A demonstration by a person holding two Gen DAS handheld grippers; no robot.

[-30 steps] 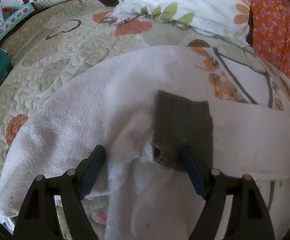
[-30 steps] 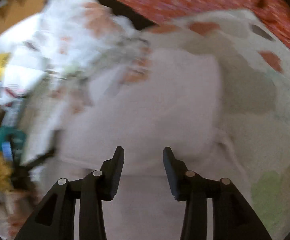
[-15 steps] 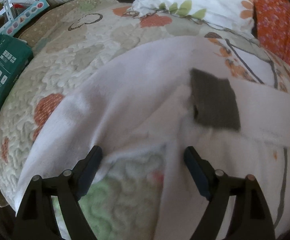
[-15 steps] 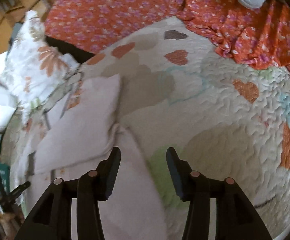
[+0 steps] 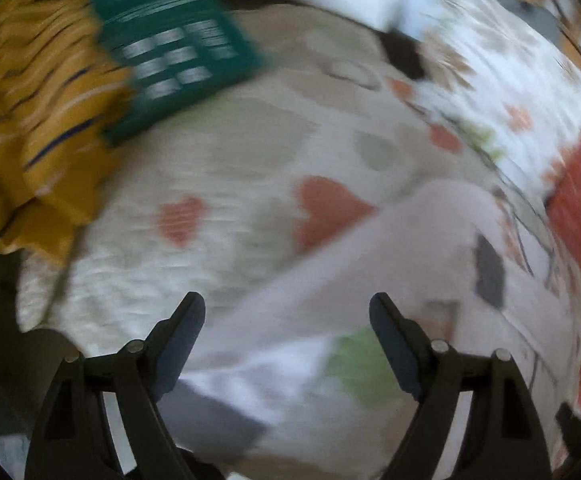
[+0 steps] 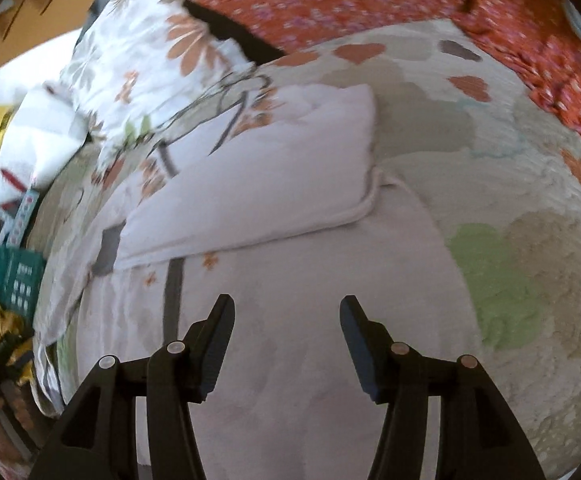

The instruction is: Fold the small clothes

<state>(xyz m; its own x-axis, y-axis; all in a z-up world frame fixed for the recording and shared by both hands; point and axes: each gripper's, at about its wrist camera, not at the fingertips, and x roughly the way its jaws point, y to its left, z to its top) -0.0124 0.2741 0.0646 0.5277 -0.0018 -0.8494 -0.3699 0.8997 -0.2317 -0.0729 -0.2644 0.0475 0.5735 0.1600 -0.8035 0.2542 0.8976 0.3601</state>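
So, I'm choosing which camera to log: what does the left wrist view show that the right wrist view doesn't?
Only the left wrist view shows the left gripper, open. Only the right wrist view shows the right gripper, open over the white garment, and its folded-over upper layer with a rolled hem. Both show the garment, its grey patch, the heart quilt and the teal box.

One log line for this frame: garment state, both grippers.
garment: white, partly folded on quilt | left gripper: open, empty, view blurred | right gripper: open, empty, over garment
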